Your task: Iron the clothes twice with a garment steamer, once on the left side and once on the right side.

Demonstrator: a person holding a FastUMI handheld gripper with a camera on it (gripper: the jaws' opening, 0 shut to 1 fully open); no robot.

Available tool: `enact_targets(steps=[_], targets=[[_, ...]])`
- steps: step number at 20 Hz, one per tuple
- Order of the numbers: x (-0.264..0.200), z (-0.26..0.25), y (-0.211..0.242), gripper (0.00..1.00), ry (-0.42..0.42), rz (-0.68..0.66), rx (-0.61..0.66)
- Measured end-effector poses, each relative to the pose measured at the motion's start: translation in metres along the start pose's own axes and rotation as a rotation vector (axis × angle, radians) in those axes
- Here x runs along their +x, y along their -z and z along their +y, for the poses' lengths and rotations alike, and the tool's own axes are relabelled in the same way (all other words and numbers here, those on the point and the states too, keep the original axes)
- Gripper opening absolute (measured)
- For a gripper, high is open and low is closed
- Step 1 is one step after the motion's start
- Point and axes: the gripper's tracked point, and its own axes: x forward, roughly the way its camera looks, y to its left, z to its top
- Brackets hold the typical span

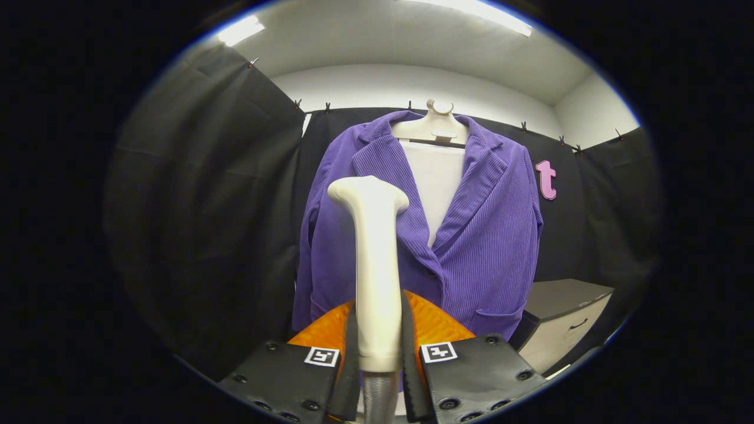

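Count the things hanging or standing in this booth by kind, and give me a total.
Garment steamer, clamped between the gripper fingers: 1
Purple jacket: 1
Hanger: 1
Drawer cabinet: 1
Total: 4

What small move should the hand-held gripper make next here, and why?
Probably carry the steamer forward and to one side of the purple jacket. The hand-held gripper is shut on the steamer's handle, and its head stands upright before the jacket's front, seemingly short of the cloth, which hangs on a hanger.
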Motion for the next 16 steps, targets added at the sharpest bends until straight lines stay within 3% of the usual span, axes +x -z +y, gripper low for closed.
enact_targets(steps=[16], targets=[[-0.021, 0.009, 0.074, 0.37, -0.011, 0.126, -0.026]])
